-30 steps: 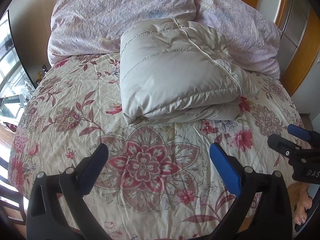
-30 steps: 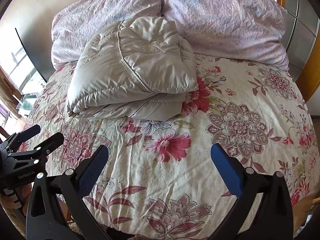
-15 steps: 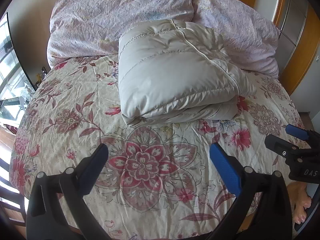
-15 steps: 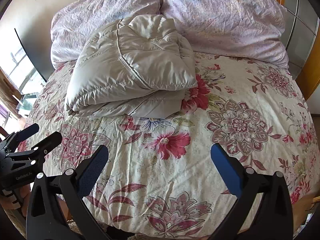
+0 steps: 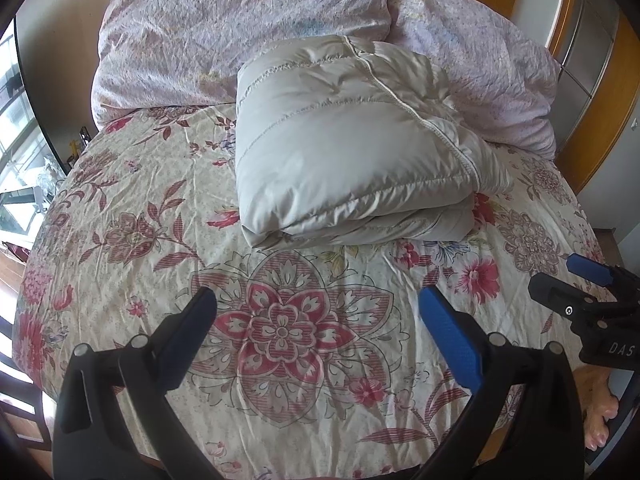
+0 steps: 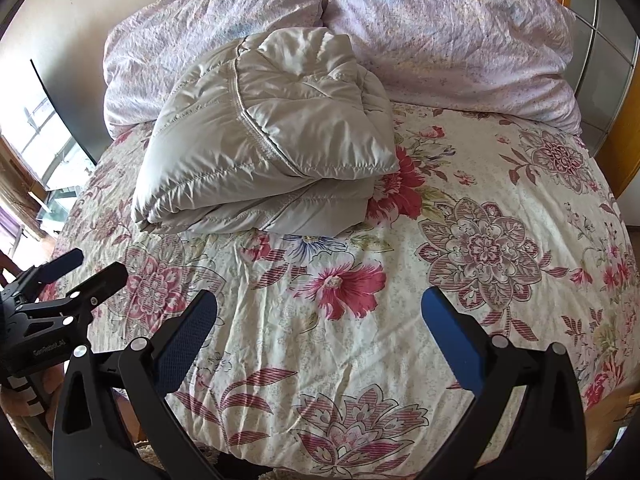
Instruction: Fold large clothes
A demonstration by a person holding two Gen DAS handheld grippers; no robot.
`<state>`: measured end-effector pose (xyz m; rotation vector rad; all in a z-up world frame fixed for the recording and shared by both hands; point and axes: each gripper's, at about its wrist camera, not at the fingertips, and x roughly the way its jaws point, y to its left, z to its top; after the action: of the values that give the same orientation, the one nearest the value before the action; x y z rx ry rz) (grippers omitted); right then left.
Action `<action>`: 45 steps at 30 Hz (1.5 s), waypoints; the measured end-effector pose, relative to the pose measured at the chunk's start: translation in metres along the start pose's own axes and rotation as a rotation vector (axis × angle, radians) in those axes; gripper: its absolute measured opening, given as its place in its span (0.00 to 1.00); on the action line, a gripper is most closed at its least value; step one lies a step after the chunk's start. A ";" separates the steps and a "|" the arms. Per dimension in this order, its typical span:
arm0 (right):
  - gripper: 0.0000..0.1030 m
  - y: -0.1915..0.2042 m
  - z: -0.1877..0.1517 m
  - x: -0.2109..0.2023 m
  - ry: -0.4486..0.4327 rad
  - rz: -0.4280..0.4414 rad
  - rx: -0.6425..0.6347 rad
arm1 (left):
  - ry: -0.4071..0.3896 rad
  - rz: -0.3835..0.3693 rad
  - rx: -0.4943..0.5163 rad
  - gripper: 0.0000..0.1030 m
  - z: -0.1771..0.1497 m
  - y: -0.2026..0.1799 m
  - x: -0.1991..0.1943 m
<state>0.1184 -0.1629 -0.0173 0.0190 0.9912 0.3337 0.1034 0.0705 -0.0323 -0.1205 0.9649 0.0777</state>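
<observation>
A pale grey padded jacket (image 5: 344, 148) (image 6: 272, 148) lies folded into a thick bundle on the floral bedspread (image 5: 132, 216) (image 6: 500, 184), just in front of the pillows. My left gripper (image 5: 316, 320) hovers open over the near part of the bed, well short of the bundle, with nothing between its fingers. My right gripper (image 6: 320, 320) is likewise open and empty, to the right of the left one. Each gripper also shows in the other's view: the right gripper (image 5: 580, 284) at the right edge, the left gripper (image 6: 84, 268) at the left edge.
Two lilac pillows (image 5: 240, 32) (image 6: 460, 36) lean at the head of the bed. A wooden-framed wardrobe (image 5: 592, 64) stands on the right, a window (image 5: 16, 128) on the left. A person's bare foot (image 5: 596, 412) is on the floor beside the bed's near edge.
Both grippers have drawn back slightly from the bed, so the folded jacket sits a little higher and farther in both views. The jacket itself has not moved.
</observation>
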 end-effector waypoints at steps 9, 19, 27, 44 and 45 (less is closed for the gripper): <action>0.99 0.000 0.000 -0.001 -0.004 0.002 0.005 | 0.001 -0.003 -0.001 0.98 0.000 0.000 0.001; 0.99 0.000 0.000 -0.002 -0.006 0.018 0.004 | 0.002 -0.004 -0.001 0.98 0.001 0.000 0.001; 0.99 -0.001 0.001 -0.002 -0.007 0.033 0.006 | 0.003 -0.011 -0.009 0.98 0.000 0.000 0.000; 0.99 0.000 0.002 -0.003 -0.009 0.037 0.005 | 0.006 -0.019 -0.007 0.98 0.002 -0.003 -0.002; 0.99 0.000 0.002 -0.003 -0.009 0.038 0.005 | 0.007 -0.020 -0.007 0.98 0.002 -0.004 -0.002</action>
<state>0.1182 -0.1635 -0.0138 0.0438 0.9837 0.3655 0.1042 0.0672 -0.0293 -0.1368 0.9703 0.0617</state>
